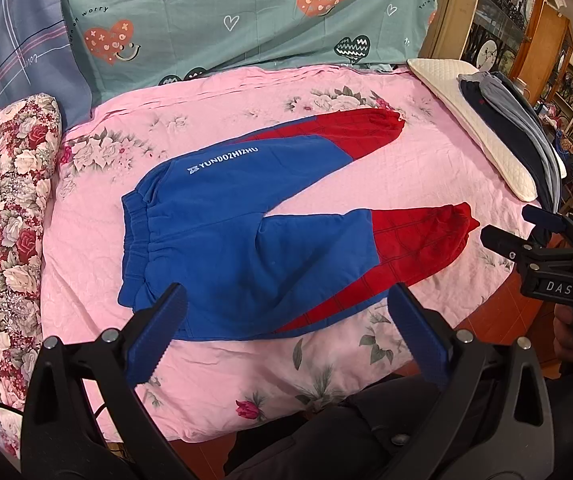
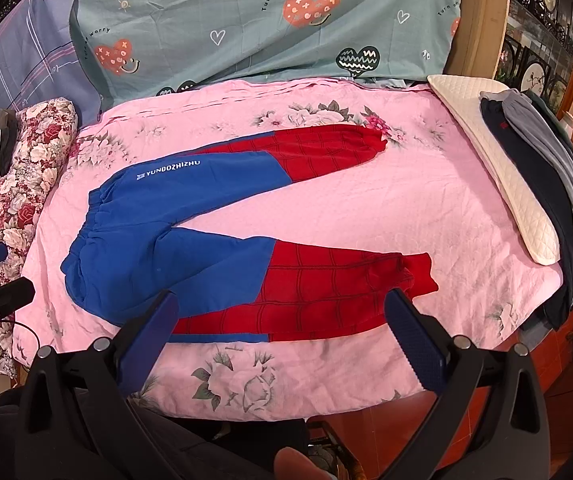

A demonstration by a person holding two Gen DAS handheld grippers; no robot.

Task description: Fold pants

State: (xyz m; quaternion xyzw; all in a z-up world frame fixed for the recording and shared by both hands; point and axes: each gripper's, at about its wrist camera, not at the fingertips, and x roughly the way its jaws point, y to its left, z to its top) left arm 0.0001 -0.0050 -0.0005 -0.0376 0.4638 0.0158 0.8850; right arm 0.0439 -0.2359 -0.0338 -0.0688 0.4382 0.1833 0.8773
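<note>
Hovering, both tools wide apart and empty: left gripper [image 1: 286, 332] faces the waistband end, right gripper [image 2: 282, 334] the near red leg. Pants [image 2: 190, 240] lie flat ahead, legs splayed. No fold started; next, likely pinch near leg, lay over far leg.

Left gripper [image 1: 286, 300]: black frame, two blue ribbed fingers [image 1: 158, 336], silver screws at the pivots.

Right gripper [image 2: 282, 308]: same build, black frame, blue textured fingers [image 2: 414, 344], silver screws. Seen from the left wrist camera, its black body carries a white "DAS" label [image 1: 559, 289].

Thin black cable [image 2: 18, 326] at the left gripper's side.

Person: dark trousers [image 1: 326, 444].
</note>
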